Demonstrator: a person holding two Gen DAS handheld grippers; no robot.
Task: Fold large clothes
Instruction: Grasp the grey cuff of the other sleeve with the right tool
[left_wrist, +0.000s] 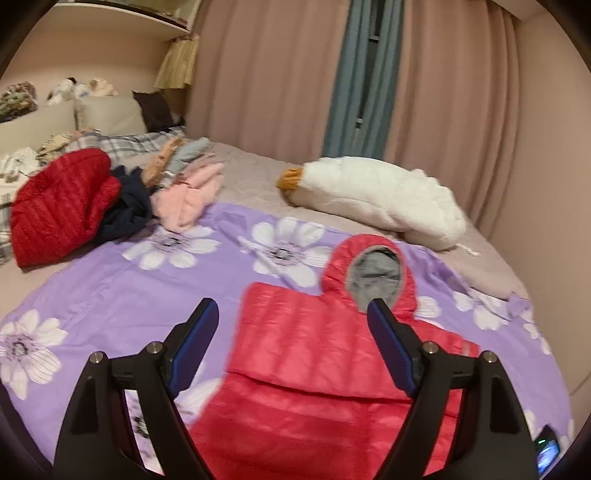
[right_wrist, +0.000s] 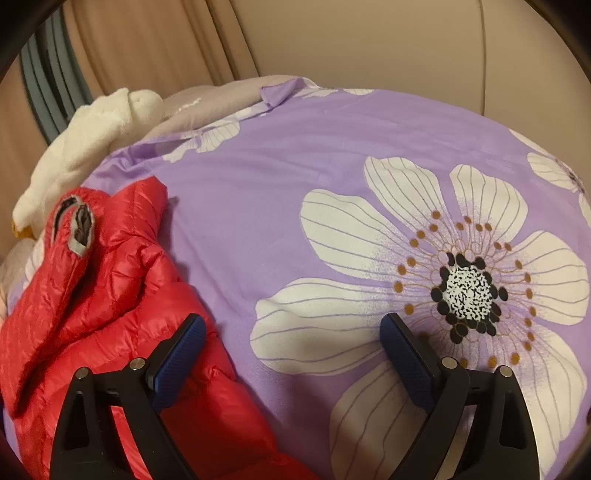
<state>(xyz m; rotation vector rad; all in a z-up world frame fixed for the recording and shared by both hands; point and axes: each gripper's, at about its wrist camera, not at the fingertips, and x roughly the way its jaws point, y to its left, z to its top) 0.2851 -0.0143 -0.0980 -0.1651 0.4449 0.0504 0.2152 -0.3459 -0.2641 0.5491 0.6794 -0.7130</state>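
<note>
While lying on purple flower sheet (left_wrist: 110, 295), red hooded puffy jacket (left_wrist: 314, 350) sleeves folded in, hood still sticking out. Left gripper (left_wrist: 291, 325) wide open, empty. Right gripper (right_wrist: 291, 332) wide open beside jacket, empty. Left: fold hood, bottom half.

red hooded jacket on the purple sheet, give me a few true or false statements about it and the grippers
1. The red hooded jacket lies on the purple floral sheet. True.
2. The left gripper is clamped on the jacket. False: its jaws stand open with nothing pinched.
3. The hood points toward the white plush toy. True.
4. The right gripper holds a sleeve. False: it is open, over the sheet beside the jacket.
5. The other red jacket is folded flat. False: it sits bunched in the clothes pile.
</note>
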